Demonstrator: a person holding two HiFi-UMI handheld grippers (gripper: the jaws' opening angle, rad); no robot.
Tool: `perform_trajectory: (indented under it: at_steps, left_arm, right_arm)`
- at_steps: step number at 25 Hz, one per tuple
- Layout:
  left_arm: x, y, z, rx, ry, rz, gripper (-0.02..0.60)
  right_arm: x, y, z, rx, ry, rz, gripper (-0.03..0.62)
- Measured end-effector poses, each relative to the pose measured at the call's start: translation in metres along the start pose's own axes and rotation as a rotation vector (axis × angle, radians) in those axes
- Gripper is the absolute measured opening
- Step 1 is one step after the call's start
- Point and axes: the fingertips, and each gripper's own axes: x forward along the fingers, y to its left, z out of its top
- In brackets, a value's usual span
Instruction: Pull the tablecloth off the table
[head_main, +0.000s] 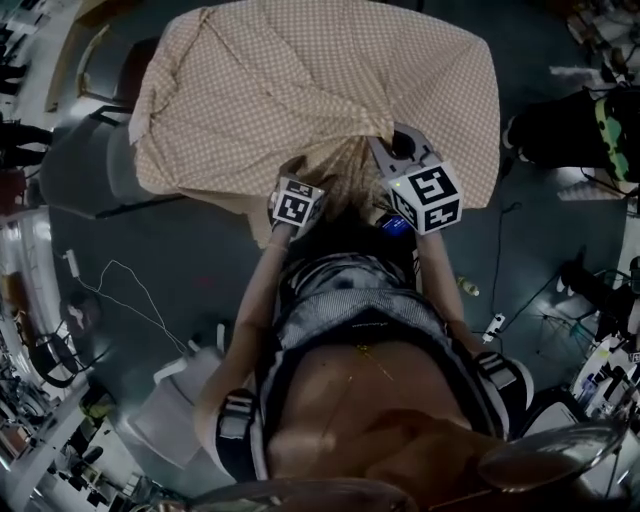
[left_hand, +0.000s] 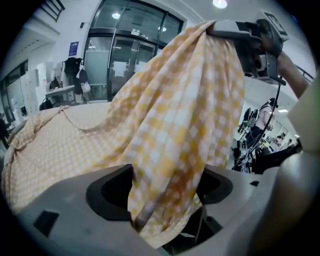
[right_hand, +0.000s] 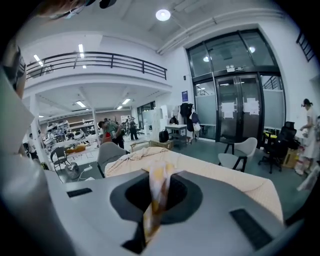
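Head view steeply down onto the tablecloth (head_main: 300, 90), both gripper views close at cloth level, facing across it toward the same glass doors (right_hand: 235, 110)

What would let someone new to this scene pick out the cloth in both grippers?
On the grey floor, in the upper half of the head view, a yellow-and-white checked fabric tablecloth lies spread wide. Its near edge is bunched up, pinched in the fingers of the left gripper and right gripper. The plain grey chair beside it has no pattern.
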Motion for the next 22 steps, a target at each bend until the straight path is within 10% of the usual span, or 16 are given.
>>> perform_trajectory:
  at_steps: [4, 11, 22]
  left_arm:
    - [0.002, 0.010, 0.003, -0.028, 0.008, -0.007, 0.345]
    - [-0.018, 0.020, 0.018, -0.060, -0.039, 0.001, 0.014]
    - [-0.112, 0.044, 0.124, -0.142, -0.346, 0.120, 0.011]
  right_arm:
    - [0.002, 0.004, 0.004, 0.023, -0.008, 0.019, 0.063]
    - [0.001, 0.001, 0.010, -0.012, -0.015, 0.020, 0.063]
    - [-0.007, -0.009, 0.018, -0.043, -0.013, 0.045, 0.063]
